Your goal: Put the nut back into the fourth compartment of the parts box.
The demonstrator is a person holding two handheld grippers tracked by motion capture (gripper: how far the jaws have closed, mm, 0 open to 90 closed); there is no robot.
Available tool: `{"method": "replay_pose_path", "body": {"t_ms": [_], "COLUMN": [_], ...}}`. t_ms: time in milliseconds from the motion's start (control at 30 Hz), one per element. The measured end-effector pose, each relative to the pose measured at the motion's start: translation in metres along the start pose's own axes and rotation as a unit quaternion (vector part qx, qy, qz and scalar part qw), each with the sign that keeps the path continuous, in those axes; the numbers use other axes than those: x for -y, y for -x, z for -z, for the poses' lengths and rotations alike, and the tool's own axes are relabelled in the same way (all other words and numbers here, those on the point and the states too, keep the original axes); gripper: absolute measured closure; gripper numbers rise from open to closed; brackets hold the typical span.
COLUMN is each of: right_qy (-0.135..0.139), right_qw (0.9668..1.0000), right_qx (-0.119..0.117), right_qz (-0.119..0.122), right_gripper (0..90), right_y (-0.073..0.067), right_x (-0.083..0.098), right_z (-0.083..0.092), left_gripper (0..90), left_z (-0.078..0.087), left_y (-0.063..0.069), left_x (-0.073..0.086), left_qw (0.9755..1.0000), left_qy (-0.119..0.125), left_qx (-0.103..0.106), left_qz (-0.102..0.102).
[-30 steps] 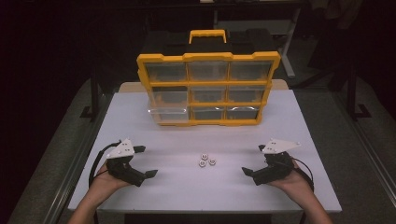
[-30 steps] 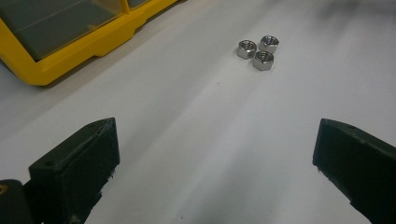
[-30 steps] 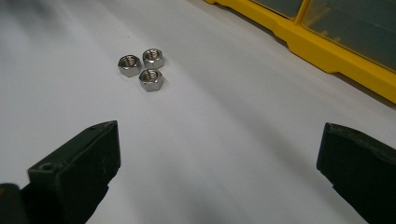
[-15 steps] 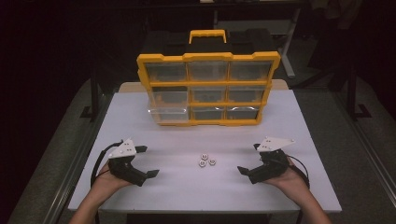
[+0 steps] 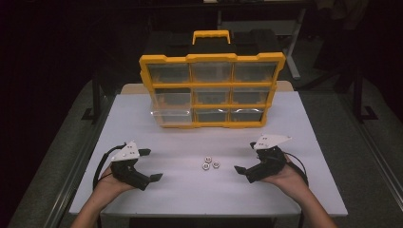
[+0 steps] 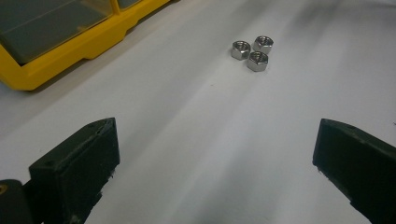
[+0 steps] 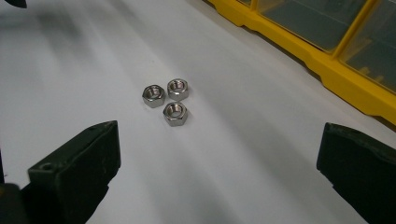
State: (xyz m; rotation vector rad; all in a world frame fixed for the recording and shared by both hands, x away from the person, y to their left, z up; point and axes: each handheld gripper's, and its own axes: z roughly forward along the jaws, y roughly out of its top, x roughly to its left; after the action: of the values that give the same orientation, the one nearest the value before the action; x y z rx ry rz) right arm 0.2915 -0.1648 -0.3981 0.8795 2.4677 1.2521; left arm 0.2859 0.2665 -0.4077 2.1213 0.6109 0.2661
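— What had changed since a second before?

— My right tool (image 5: 243, 158) had crept slightly inward toward the three nuts (image 5: 209, 163); my left tool (image 5: 150, 165) had barely shifted.

— Were they holding anything?

— No. Both had their jaws spread wide and empty, low over the white counter (image 5: 190, 190).

— Where were the nuts?

— Clustered, touching one another, on the counter between my tools, nearer the right one. The yellow organizer box (image 5: 211, 90) stood upright well behind them, one lower-left drawer (image 5: 171, 117) pulled out.
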Motion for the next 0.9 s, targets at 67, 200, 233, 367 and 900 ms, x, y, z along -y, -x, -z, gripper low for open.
{"method": "replay_pose_path", "body": {"t_ms": [67,200,233,367,900], "right_qy": [-0.004,-0.008,-0.010,-0.010,-0.014], "right_qw": [1.0000,0.9999,0.9999,0.9998,0.9994], "right_qx": [-0.003,-0.011,-0.013,-0.015,-0.030], "right_qz": [-0.002,0.002,0.004,0.006,0.013], "right_gripper": [0.0,0.0,0.0,0.0,0.0], "right_y": [-0.001,-0.001,-0.001,-0.001,-0.001], "right_x": [-0.002,-0.006,-0.009,-0.011,-0.028], "right_z": [-0.002,-0.006,-0.007,-0.010,-0.026], "left_gripper": [0.7,0.8,0.8,0.8,0.8], "left_z": [0.000,0.001,0.001,0.001,0.001], "left_y": [0.000,0.000,0.000,0.000,0.000], "left_x": [0.000,0.000,0.000,0.000,-0.001], "left_qw": [1.0000,1.0000,1.0000,1.0000,1.0000], "left_qy": [0.001,0.001,0.002,0.002,0.004], "left_qx": [0.000,0.002,0.002,0.002,0.005], "left_qz": [0.002,0.001,0.001,0.001,-0.001]}}
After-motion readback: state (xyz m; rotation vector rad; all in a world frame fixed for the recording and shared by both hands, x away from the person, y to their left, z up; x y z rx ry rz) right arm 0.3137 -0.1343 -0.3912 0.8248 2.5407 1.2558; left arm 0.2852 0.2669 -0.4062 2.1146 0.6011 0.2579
